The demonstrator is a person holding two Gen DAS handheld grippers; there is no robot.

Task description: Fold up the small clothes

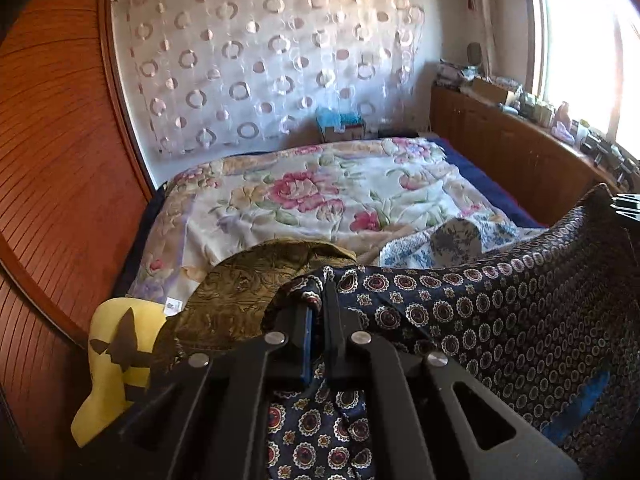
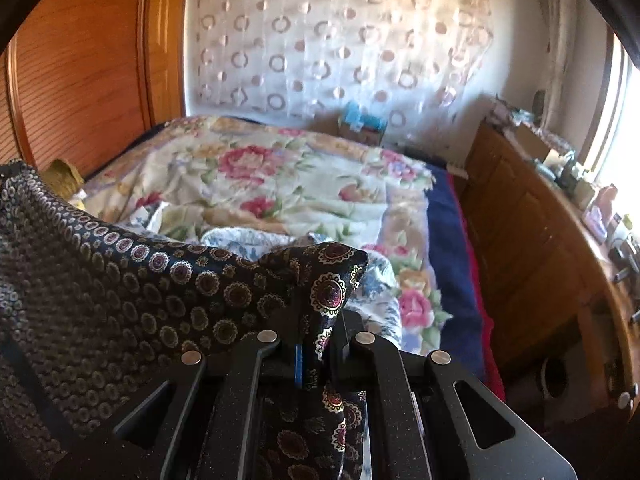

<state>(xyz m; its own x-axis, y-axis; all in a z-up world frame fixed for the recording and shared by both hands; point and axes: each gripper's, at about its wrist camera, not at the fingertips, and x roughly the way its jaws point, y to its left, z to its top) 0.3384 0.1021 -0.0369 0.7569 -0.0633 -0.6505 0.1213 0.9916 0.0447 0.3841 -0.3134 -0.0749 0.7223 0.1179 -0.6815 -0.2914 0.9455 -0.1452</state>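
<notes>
Navy medallion-print cloth (image 1: 460, 312) fills the near field of both wrist views, stretched as a band between the two grippers above the bed, its long axis running side to side from one gripper to the other. In the left wrist view it spreads rightward from the left gripper (image 1: 318, 308) and rises toward the frame's right edge; a bunched corner sits between the closed fingers and more of it hangs under the gripper body. In the right wrist view the same cloth comes in from the left and ends in a peaked corner standing up out of the right gripper (image 2: 320, 340), whose jaws are pressed together on it, with a tail trailing down behind them. Beneath and beyond the cloth lies the floral bedspread (image 1: 320, 192), covering most of the bed, with a dark blue sheet (image 2: 452, 240) showing along its right side. A wooden wardrobe (image 1: 52, 160) stands at the left, and a wooden cabinet (image 2: 528, 232) runs along the right under the window. An olive-gold patterned garment (image 1: 248, 280) lies just left of the left gripper, a blue-and-white floral piece (image 1: 440, 244) sits behind the cloth, and a yellow item with dark butterfly shapes (image 1: 116, 352) rests at the lower left.
</notes>
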